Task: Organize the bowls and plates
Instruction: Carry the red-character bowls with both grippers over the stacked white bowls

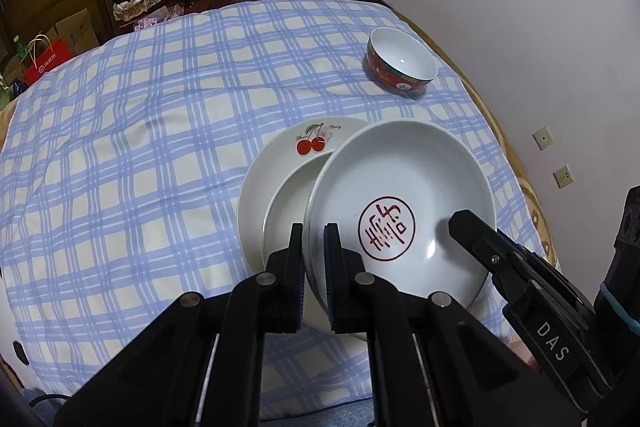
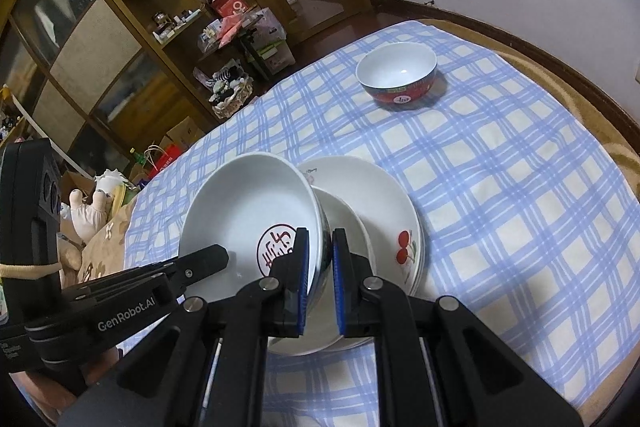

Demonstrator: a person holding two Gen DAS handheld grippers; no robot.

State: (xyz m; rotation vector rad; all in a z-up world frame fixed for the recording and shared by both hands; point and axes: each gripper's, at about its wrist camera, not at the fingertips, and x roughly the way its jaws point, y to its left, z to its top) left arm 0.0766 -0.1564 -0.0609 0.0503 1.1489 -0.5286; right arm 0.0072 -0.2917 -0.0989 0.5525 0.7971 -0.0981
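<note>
Blue-checked cloth (image 1: 140, 155) covers the table, a red bowl (image 1: 401, 64) sitting well apart near its far edge. Both grippers pinch one white dish with a red seal (image 1: 400, 211): left gripper (image 1: 314, 247) and right gripper (image 2: 321, 251) clamp opposite rims, holding it tilted over the cherry plate (image 1: 280, 163).

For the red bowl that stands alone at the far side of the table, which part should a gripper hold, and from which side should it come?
Grip the rim of the red bowl, probably from above on its near side, one finger inside and one outside. It stands upright and open, and nothing touches it on the checked tablecloth. The wall looks too wide to span. Both grippers hold the stamped dish the same way.
</note>
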